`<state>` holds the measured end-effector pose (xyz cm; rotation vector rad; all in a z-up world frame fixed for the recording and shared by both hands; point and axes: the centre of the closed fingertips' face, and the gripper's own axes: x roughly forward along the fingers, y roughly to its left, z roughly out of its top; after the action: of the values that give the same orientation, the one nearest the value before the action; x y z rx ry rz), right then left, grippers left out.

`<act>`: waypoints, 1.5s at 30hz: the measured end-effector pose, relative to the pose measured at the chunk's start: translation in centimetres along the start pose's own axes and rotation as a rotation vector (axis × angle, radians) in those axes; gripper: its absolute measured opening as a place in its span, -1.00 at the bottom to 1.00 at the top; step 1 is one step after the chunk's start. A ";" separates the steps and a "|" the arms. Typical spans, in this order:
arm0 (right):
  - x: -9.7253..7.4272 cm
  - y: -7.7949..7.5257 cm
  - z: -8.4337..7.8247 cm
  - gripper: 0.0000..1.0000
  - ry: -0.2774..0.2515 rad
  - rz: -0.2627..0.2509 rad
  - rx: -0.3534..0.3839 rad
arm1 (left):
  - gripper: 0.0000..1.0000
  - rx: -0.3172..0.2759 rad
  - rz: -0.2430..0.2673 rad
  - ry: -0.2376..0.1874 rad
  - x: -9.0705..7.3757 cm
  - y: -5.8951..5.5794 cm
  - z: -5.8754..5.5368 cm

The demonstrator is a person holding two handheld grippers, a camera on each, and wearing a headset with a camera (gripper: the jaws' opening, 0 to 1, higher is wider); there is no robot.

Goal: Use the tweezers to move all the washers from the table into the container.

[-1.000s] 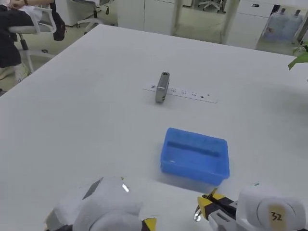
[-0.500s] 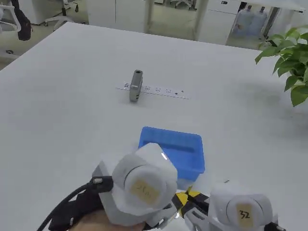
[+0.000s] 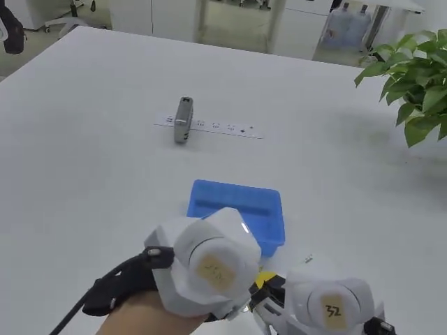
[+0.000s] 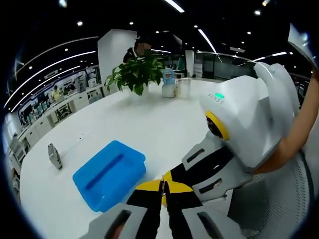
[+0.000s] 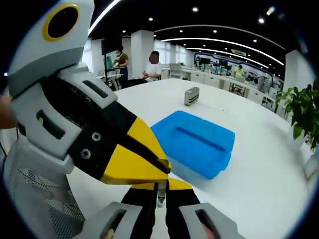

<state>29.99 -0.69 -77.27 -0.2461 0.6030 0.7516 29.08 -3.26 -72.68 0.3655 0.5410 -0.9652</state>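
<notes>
My right gripper (image 5: 160, 188) clamps the tweezers (image 5: 160, 197); left gripper (image 4: 162, 186) pinched closed; washers (image 3: 222, 126) untouched, I judge; container (image 3: 236, 199) looks empty.

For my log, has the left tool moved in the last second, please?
Yes. In the head view the left tool has come forward and right, up to the blue container's near edge.

Container (image 3: 274, 234) before power strip (image 3: 209, 127), on table (image 3: 84, 153)

White tabletop (image 3: 84, 139) out front — leafy green plant (image 3: 412, 70) to the right, water jugs (image 3: 346, 21) on the floor beyond, strip lights (image 5: 214, 39) curving across a dark ceiling.
</notes>
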 end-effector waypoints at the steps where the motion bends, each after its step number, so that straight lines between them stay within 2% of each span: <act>1: 0.0 0.0 0.0 -0.96 0.000 0.002 -0.003 | -1.00 0.004 -0.003 0.001 0.0 0.0 0.0; 5: -0.1 0.0 -0.1 -0.94 -0.006 0.024 0.010 | -1.00 0.087 -0.067 -0.004 0.0 -0.4 0.1; 8: -0.3 0.1 -0.4 -0.91 -0.004 0.066 0.007 | -1.00 0.173 -0.152 -0.003 0.0 -1.1 0.0; 10: -0.3 0.4 -0.6 -0.89 0.001 0.107 -0.002 | -1.00 0.178 -0.202 0.006 -0.1 -1.4 -0.1; 12: -0.4 0.6 -0.8 -0.87 0.013 0.140 -0.028 | -1.00 0.191 -0.273 0.011 -0.3 -1.8 -0.2; 13: -0.4 0.9 -0.9 -0.86 0.019 0.161 -0.053 | -1.00 0.216 -0.308 0.020 -0.4 -1.8 -0.4; 15: -0.3 1.2 -1.1 -0.85 0.038 0.183 -0.079 | -1.00 0.212 -0.367 0.049 -0.8 -2.1 -0.7; 16: -0.2 1.2 -1.1 -0.85 0.038 0.176 -0.095 | -1.00 0.217 -0.354 0.045 -0.7 -1.7 -0.6; 18: -0.1 1.2 -1.1 -0.87 0.039 0.172 -0.155 | -1.00 0.223 -0.361 0.045 -0.7 -1.6 -0.6; 26: 0.0 1.4 -1.2 -0.89 0.042 0.182 -0.158 | -1.00 0.220 -0.388 0.055 -0.9 -1.8 -0.9; 30: -0.1 1.4 -1.3 -0.92 0.053 0.164 -0.216 | -1.00 0.220 -0.351 0.043 -0.8 -1.9 -0.8; 33: -0.2 1.4 -1.3 -0.94 0.063 0.159 -0.240 | -1.00 0.191 -0.339 0.038 -0.8 -2.0 -0.8; 41: -0.7 1.6 -1.0 -0.95 0.069 0.160 -0.290 | -1.00 0.210 -0.297 0.038 -1.3 -2.1 -0.3; 43: -1.2 1.5 -0.6 -0.95 0.059 0.160 -0.293 | -1.00 0.181 -0.269 0.023 -1.6 -2.0 0.1; 44: -1.3 1.4 -0.3 -0.95 0.054 0.159 -0.292 | -1.00 0.124 -0.251 0.007 -1.7 -1.9 0.5; 45: -1.6 1.4 0.0 -0.95 0.047 0.158 -0.295 | -1.00 0.099 -0.235 -0.001 -1.9 -1.8 0.8</act>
<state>28.13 -0.57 -76.33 -0.4927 0.5589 0.9908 26.89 -3.34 -71.04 0.3955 0.5444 -1.2219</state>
